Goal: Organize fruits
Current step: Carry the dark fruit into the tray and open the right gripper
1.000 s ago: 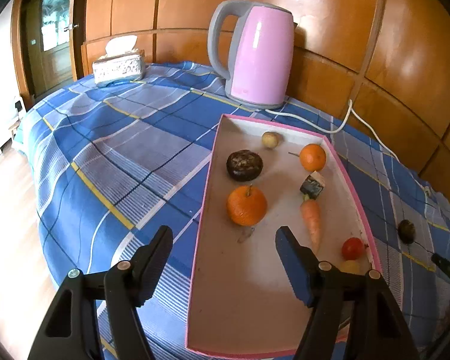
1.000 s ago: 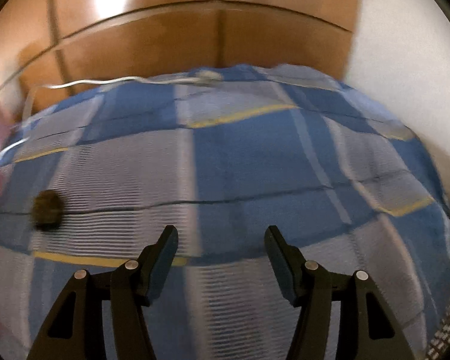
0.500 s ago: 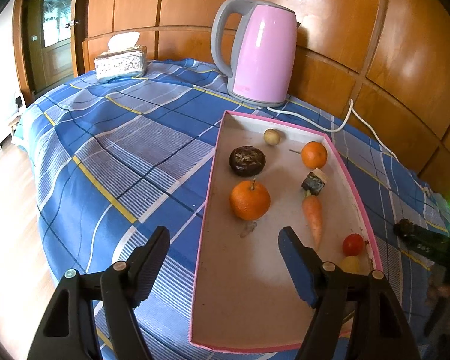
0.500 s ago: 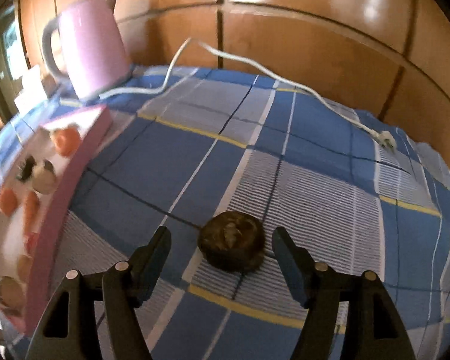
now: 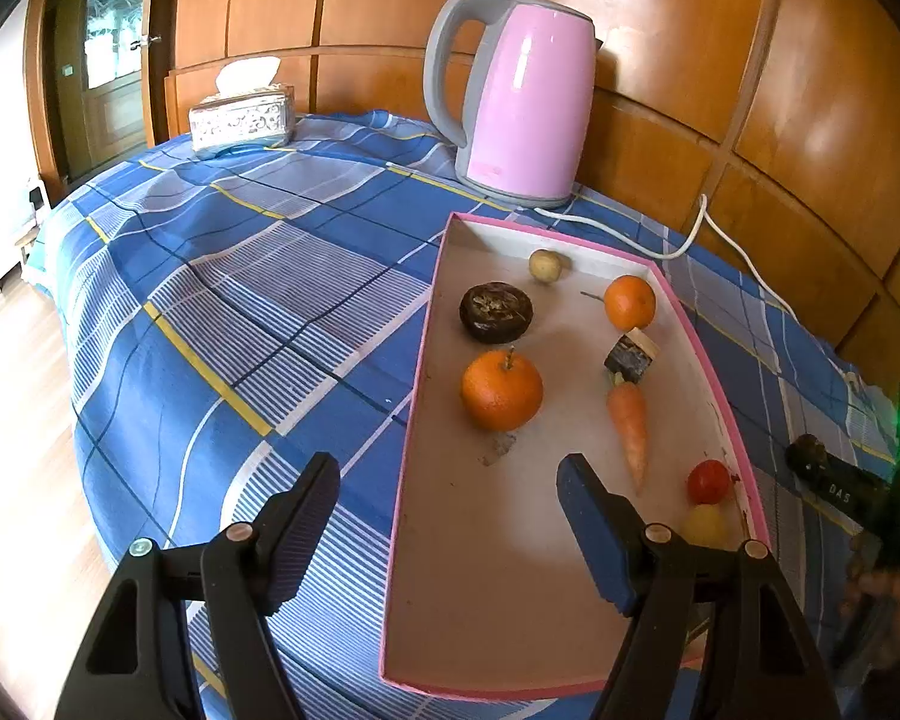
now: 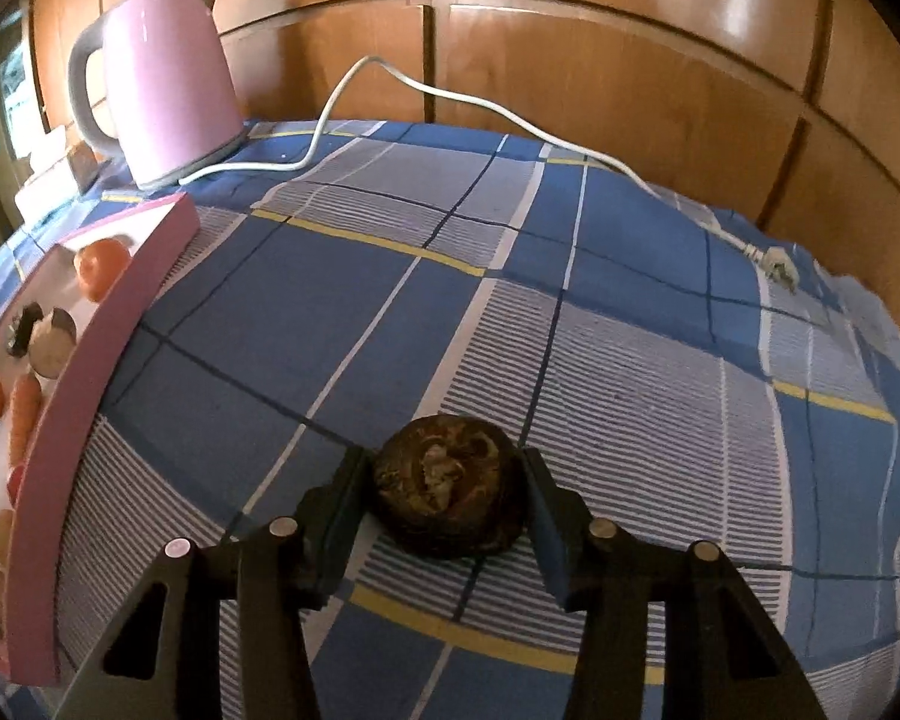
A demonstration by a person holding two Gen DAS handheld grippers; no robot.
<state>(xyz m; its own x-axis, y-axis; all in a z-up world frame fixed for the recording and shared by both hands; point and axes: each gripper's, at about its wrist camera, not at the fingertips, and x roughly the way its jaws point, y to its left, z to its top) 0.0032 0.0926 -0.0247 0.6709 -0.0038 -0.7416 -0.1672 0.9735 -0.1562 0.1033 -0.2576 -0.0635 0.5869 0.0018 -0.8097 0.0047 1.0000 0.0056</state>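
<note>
On the blue plaid cloth [image 5: 258, 276], left wrist view: a pink-rimmed tray [image 5: 426, 324] lies lengthwise before the left gripper [image 5: 450, 495], whose jaws stand wide apart and hold nothing; one finger hangs over the cloth, the other over the tray floor. Within the tray lie a large orange [image 5: 501, 390], a dark wrinkled fruit [image 5: 496, 312] beyond it, a small tan fruit [image 5: 545, 264] near the far wall, a smaller orange [image 5: 629, 302], a dark cut piece [image 5: 629, 355], a carrot [image 5: 629, 420], a red tomato [image 5: 708, 482] and a yellow fruit [image 5: 705, 525] partly hidden by the finger. A pink kettle [image 5: 519, 102] stands behind the tray, its white cord [image 5: 726, 240] trailing right; a tissue box [image 5: 241, 120] sits at the far left. At the right edge the right gripper [image 5: 810, 456] appears beside the tray, dark and partly blurred.

Right wrist view: the right gripper [image 6: 447, 495] has its jaws drawn in against both sides of a second dark wrinkled fruit [image 6: 447, 501], which rests on the cloth [image 6: 630, 312] well right of the tray [image 6: 90, 360]. Both fingers touch the fruit; whether it is lifted cannot be told. The kettle [image 6: 162, 66] stands at upper left, and the cord [image 6: 510, 114] runs to a plug [image 6: 777, 267] lying on the cloth.
</note>
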